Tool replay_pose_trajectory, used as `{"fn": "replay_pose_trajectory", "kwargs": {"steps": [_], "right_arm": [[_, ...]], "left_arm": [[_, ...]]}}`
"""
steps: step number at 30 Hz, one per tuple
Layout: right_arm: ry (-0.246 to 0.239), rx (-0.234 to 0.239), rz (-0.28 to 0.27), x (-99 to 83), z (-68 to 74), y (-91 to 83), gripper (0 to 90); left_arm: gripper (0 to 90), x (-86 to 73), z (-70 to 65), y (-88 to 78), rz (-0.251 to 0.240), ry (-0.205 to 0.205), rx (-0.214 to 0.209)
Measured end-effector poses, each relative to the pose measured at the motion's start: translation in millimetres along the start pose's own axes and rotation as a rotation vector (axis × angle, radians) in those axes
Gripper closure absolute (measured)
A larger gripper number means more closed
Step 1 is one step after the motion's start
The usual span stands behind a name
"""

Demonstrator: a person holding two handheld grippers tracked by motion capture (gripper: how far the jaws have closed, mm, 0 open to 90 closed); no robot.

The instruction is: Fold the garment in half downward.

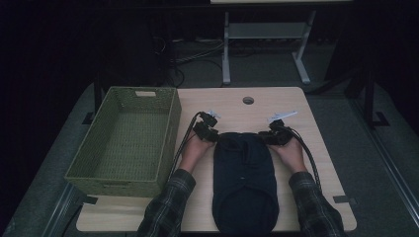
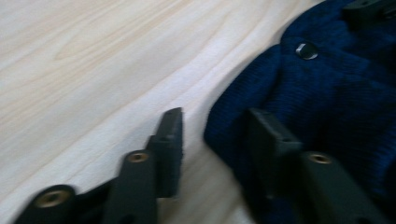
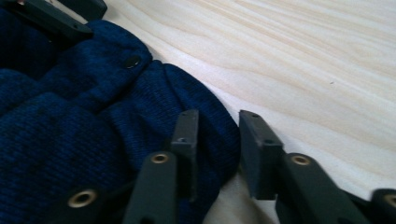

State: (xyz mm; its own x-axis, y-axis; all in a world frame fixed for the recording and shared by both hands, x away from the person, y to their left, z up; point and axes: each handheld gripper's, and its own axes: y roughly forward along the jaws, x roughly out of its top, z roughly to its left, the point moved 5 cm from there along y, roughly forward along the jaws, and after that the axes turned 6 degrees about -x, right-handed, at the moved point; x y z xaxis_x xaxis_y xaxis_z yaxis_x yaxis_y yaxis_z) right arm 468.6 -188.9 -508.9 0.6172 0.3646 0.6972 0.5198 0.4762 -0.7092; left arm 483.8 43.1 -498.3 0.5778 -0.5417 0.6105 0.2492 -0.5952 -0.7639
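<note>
— What's on the wooden table (image 1: 316,148)?
— A green woven basket (image 1: 126,140) at its left side; a dark blue knitted garment (image 1: 245,180) lies flat at the middle.
— The grippers?
— The left gripper (image 2: 212,133) and right gripper (image 3: 217,140) each straddle an upper corner fold, jaws released, not pinching.

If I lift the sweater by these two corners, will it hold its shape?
Probably not. The sweater is soft knit, bunched into folds at the left gripper and right gripper, so it should sag between them. Its fuzzy weave likely grips the pads rather than slipping. It lies folded on the table, so layers may fall open.
</note>
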Motion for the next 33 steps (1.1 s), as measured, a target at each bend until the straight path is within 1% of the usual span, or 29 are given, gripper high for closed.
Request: {"fn": "replay_pose_trajectory", "kwargs": {"steps": [4, 7, 9, 10, 13, 16, 18, 22, 25, 28, 29, 31, 33], "right_arm": [[0.016, 0.011, 0.002, -0.4, 0.7, 0.1, 77.7], [0.027, -0.006, 0.009, 0.3, 2.6, -0.3, 79.3], [0.034, -0.023, 0.018, 1.0, 4.1, -0.9, 79.4], [0.031, -0.029, 0.025, 1.6, 4.9, -1.4, 79.5], [0.003, -0.043, 0.046, 3.4, 7.1, -3.6, 80.0], [-0.018, -0.052, 0.056, 4.0, 8.3, -6.6, 80.4], [-0.035, -0.069, 0.052, 4.7, 8.6, -9.6, 80.5], [-0.04, -0.088, 0.039, 8.1, 8.7, -14.8, 80.6], [-0.024, -0.084, 0.012, 12.0, 9.2, -20.3, 80.6], [-0.003, -0.07, -0.019, 16.0, 9.7, -27.1, 80.6], [-0.003, -0.07, -0.019, 16.0, 9.7, -27.1, 80.6], [0.006, -0.055, -0.024, 21.2, 11.1, -33.8, 80.6], [0.0, -0.048, -0.035, 27.8, 12.3, -39.9, 80.7]], "left_arm": [[72.8, 0.0, -2.3, 0.5, -0.003, -0.004, -0.023], [78.5, 0.4, -3.6, 0.3, -0.005, -0.001, -0.019], [79.6, -0.1, -4.4, -0.1, -0.015, -0.026, -0.019], [79.8, -0.5, -4.0, -0.4, -0.018, -0.027, -0.02], [80.4, -0.4, -3.9, -1.9, -0.031, -0.051, -0.032], [80.9, 1.3, -5.4, -4.0, -0.042, -0.06, -0.043], [81.2, 3.4, -6.6, -6.1, -0.051, -0.06, -0.05], [81.3, 8.0, -8.7, -13.3, -0.065, -0.051, -0.049], [81.4, 11.6, -9.7, -20.3, -0.082, -0.047, -0.05], [81.6, 16.1, -11.0, -29.5, -0.09, -0.033, -0.051], [81.7, 16.1, -11.0, -29.5, -0.09, -0.033, -0.051], [81.8, 20.5, -12.1, -36.4, -0.104, -0.025, -0.041], [81.9, 22.9, -11.4, -41.2, -0.11, -0.02, -0.033]]}}
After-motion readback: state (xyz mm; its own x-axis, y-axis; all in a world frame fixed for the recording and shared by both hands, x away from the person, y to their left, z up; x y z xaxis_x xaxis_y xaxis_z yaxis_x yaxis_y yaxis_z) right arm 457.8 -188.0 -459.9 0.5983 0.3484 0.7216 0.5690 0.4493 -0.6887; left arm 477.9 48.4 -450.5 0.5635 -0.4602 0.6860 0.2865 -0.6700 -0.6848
